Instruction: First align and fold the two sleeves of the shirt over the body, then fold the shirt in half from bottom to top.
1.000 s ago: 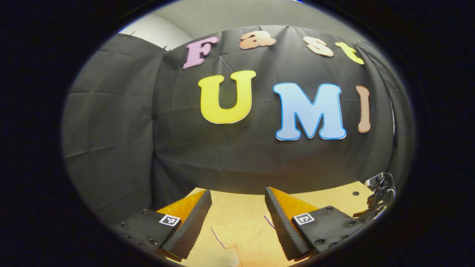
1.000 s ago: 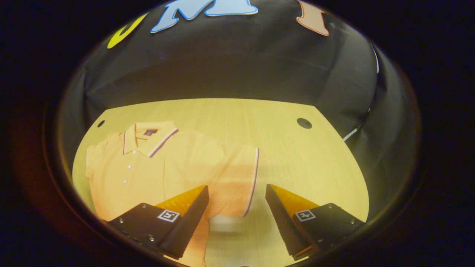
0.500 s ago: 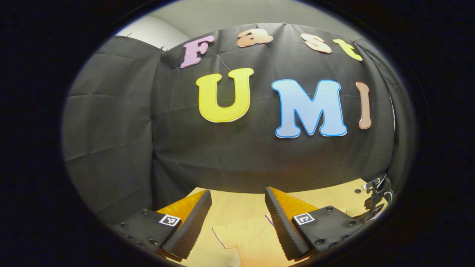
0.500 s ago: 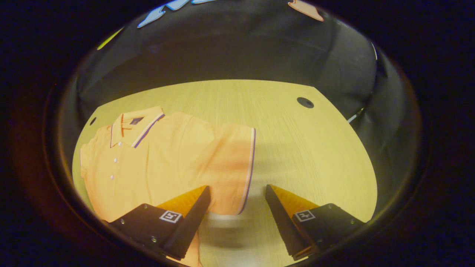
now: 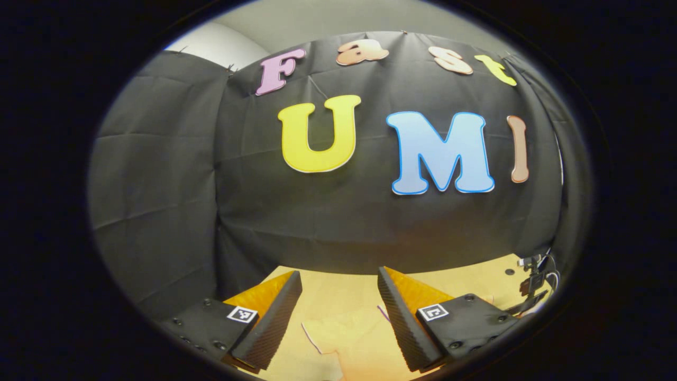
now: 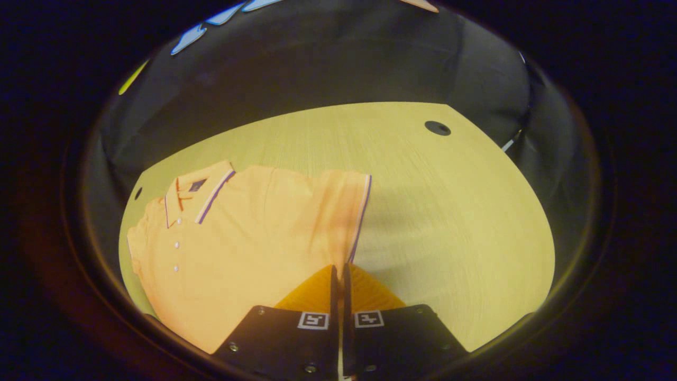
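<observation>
The right gripper (image 6: pixel 339 270) has its fingers drawn together on the cuff of the shirt's sleeve (image 6: pixel 346 211), which runs straight ahead of its tips. The shirt (image 6: pixel 238 238) lies flat on the wooden table (image 6: pixel 449 211), spreading to that gripper's left, collar (image 6: pixel 198 190) farthest away. The left gripper (image 5: pixel 338 280) is spread wide with nothing between its fingers, shirt fabric (image 5: pixel 349 338) on the table below the gap.

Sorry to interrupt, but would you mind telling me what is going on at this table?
A person is folding an orange polo shirt on the wooden table with two handheld tools. The right tool has closed on the hem of one sleeve. The left tool hangs open above the shirt's other side. No fold is done.
</observation>
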Available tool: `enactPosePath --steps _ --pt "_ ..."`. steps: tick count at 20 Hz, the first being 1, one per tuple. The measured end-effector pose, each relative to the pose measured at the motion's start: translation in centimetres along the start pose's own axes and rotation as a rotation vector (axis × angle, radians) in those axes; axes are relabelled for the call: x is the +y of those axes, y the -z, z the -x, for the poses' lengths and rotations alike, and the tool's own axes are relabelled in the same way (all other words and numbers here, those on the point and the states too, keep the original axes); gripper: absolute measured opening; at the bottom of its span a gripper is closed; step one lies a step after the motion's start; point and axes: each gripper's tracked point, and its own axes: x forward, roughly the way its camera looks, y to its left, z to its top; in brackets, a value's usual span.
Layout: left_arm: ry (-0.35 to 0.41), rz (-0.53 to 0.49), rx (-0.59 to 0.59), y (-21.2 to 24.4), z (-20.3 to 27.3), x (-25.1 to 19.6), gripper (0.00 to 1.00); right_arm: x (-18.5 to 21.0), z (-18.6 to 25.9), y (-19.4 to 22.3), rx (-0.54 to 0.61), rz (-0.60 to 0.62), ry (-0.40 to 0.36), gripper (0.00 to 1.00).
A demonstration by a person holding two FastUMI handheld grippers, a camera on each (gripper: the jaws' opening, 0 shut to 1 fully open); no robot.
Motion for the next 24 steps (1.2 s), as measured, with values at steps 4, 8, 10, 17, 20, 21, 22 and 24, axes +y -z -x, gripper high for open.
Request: enactPosePath --steps 4,8,10,17,20,21,22,24 --pt "-0.005 0.006 0.008 0.3 -0.1 0.2 0.94 0.5 0.4 -0.5 -0.005 0.033 -0.002 0.03" --pt "-0.008 0.01 0.006 0.3 0.0 0.3 0.94 3.0 1.9 -3.2 -0.091 0.077 -0.019 0.04" --pt "-0.01 0.013 0.005 0.4 0.0 0.5 0.94 5.0 2.7 -4.2 -0.124 0.113 -0.048 0.03" --pt "-0.028 0.017 0.013 0.9 0.1 2.0 0.94 13.5 4.3 -4.0 -0.15 0.221 -0.189 0.03" --pt "-0.04 0.012 0.017 1.2 0.2 2.7 0.94 16.1 4.0 -2.3 -0.123 0.253 -0.23 0.03" --pt "-0.042 0.012 0.019 1.2 0.1 3.0 0.94 16.9 4.0 -1.7 -0.108 0.268 -0.244 0.03" --pt "-0.045 0.012 0.022 1.3 0.1 3.2 0.94 17.5 3.8 -0.8 -0.088 0.288 -0.257 0.03" --pt "-0.051 0.013 0.026 1.5 0.0 3.5 0.94 18.2 3.3 0.7 -0.048 0.33 -0.264 0.03"
